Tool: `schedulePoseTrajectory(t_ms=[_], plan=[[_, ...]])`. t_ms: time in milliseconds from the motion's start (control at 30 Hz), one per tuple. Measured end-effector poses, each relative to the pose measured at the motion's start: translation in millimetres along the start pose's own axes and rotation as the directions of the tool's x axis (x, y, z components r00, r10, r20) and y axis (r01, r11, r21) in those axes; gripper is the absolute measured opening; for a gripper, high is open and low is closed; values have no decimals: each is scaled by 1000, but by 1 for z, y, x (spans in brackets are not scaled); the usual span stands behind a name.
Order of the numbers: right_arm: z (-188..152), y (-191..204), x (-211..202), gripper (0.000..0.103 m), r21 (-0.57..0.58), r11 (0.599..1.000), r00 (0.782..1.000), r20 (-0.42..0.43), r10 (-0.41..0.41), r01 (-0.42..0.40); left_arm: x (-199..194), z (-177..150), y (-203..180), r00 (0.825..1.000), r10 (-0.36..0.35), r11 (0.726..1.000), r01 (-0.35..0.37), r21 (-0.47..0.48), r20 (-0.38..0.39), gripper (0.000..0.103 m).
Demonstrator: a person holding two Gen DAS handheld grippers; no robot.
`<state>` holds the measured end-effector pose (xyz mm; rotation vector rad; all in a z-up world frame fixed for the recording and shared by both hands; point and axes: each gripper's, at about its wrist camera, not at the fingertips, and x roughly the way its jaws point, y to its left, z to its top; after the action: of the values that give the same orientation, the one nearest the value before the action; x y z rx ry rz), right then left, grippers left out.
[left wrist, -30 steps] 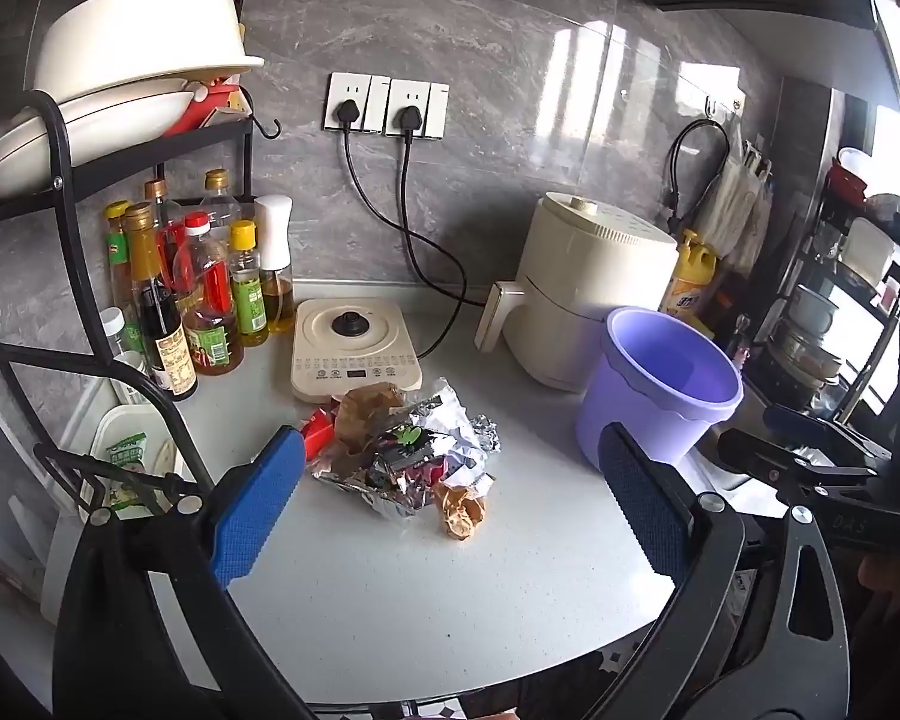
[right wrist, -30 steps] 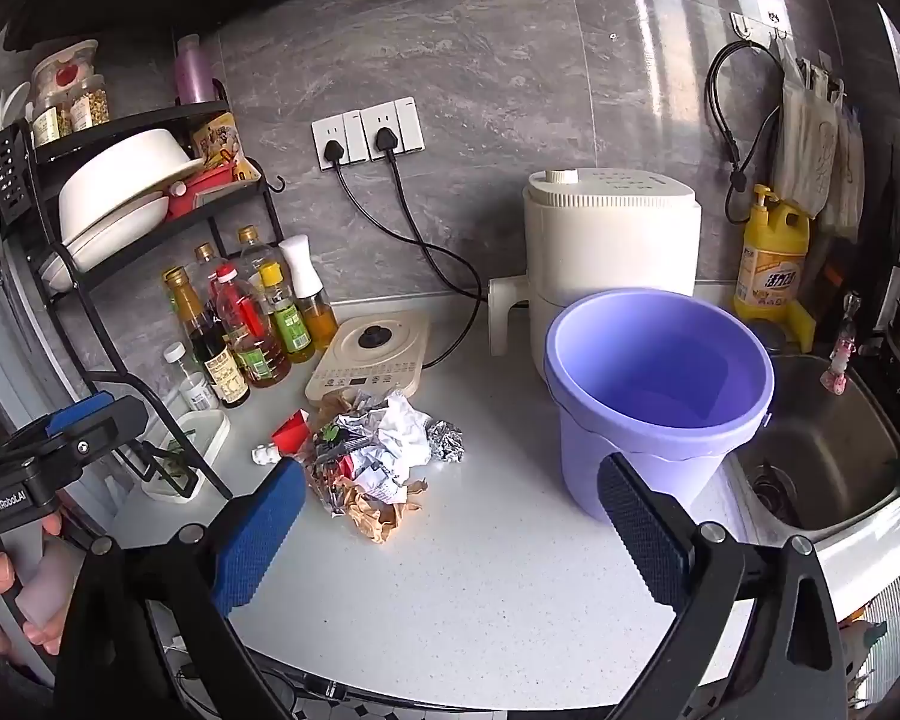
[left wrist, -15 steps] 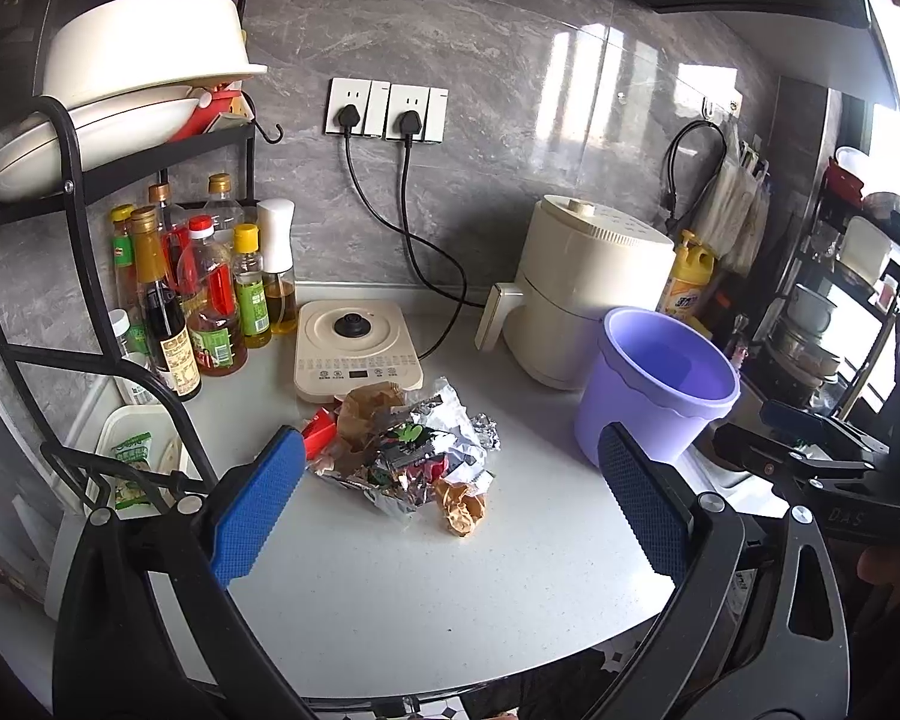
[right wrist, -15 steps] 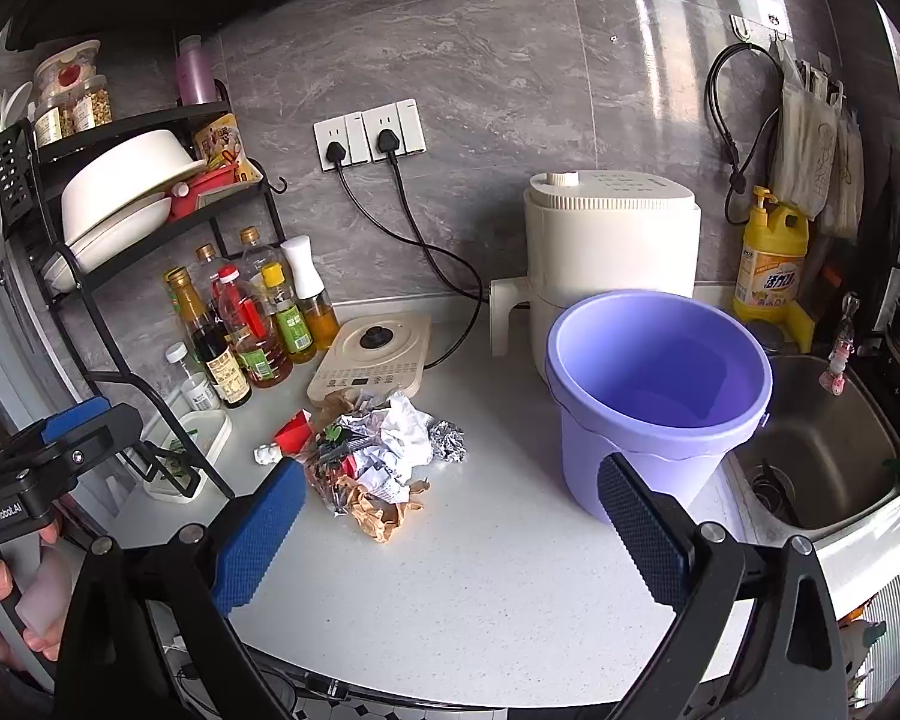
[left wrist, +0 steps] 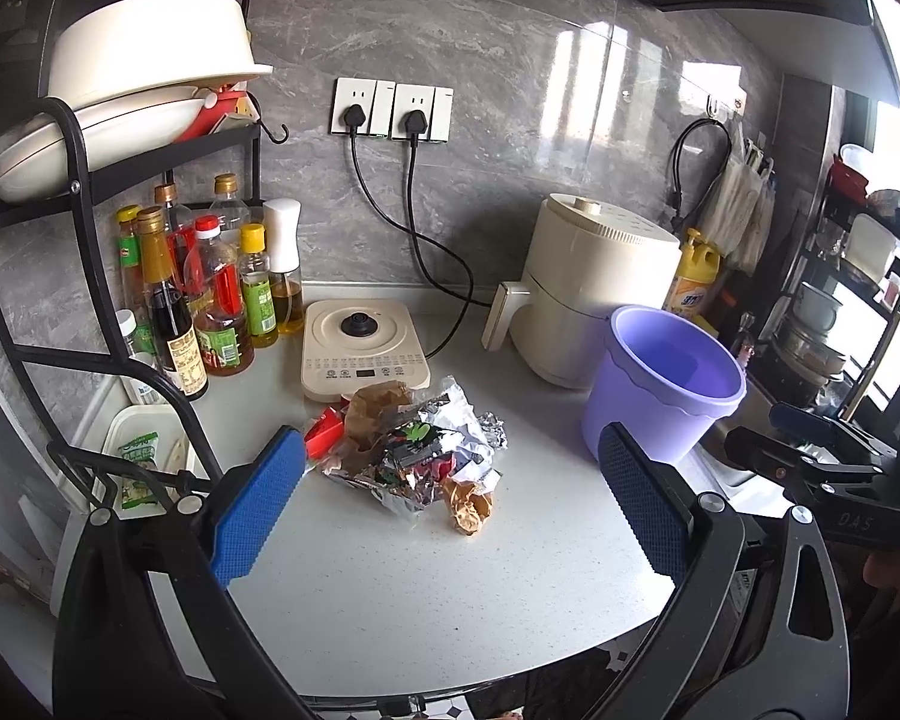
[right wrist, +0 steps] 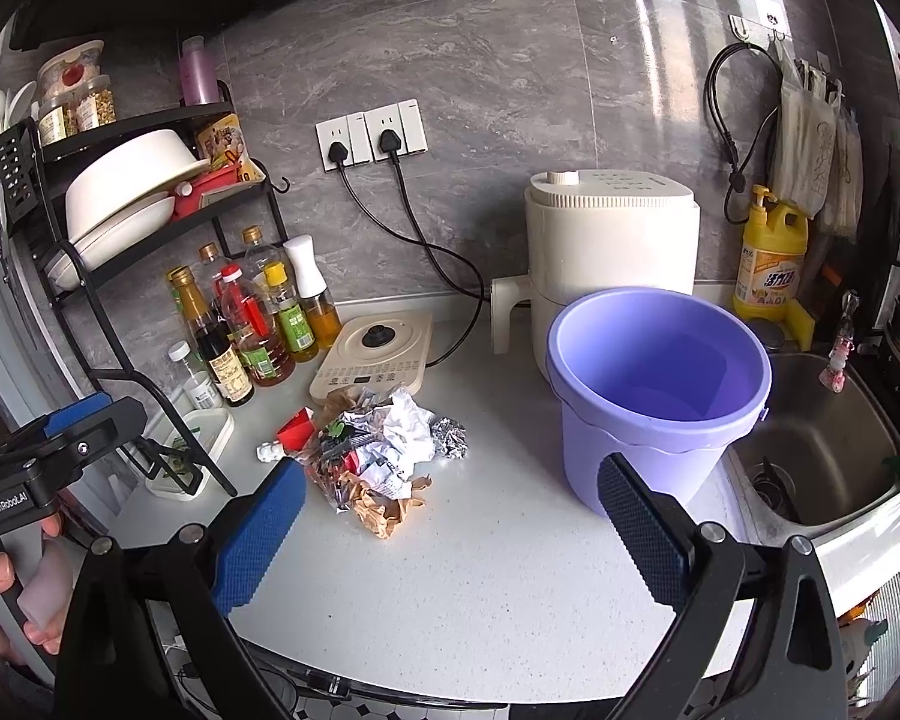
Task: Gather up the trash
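Observation:
A pile of trash (left wrist: pixel 411 447) lies on the white counter: crumpled foil, wrappers, brown paper and a red piece. It also shows in the right wrist view (right wrist: pixel 372 456). A purple bucket (left wrist: pixel 666 384) stands empty to its right, seen large in the right wrist view (right wrist: pixel 660 384). My left gripper (left wrist: pixel 450 504) is open and empty, held back from the pile over the counter's front. My right gripper (right wrist: pixel 450 531) is open and empty, also short of the pile and the bucket.
A cream induction hob (left wrist: pixel 363 348) sits behind the pile, a cream air fryer (left wrist: pixel 594 288) behind the bucket. Sauce bottles (left wrist: pixel 210 294) and a black rack (left wrist: pixel 90 192) stand at the left. A sink (right wrist: pixel 822 456) lies to the right.
Both grippers have drifted slightly; the views shift a little. Nothing has been touched and both grippers stay open.

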<state>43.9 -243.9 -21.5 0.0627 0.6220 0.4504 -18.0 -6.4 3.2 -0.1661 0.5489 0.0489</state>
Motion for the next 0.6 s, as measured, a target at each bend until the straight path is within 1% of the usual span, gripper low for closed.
schedulePoseTrajectory(t_ms=[133,600], plan=[[-1,1,0,95,-8,1000,1000,-2,6,-6,1,0,0,1000,11,1000,-11,-6,6,97],[-4,4,6,95,-11,1000,999,-25,24,-25,4,-8,6,1000,26,999,-26,-25,-13,97]])
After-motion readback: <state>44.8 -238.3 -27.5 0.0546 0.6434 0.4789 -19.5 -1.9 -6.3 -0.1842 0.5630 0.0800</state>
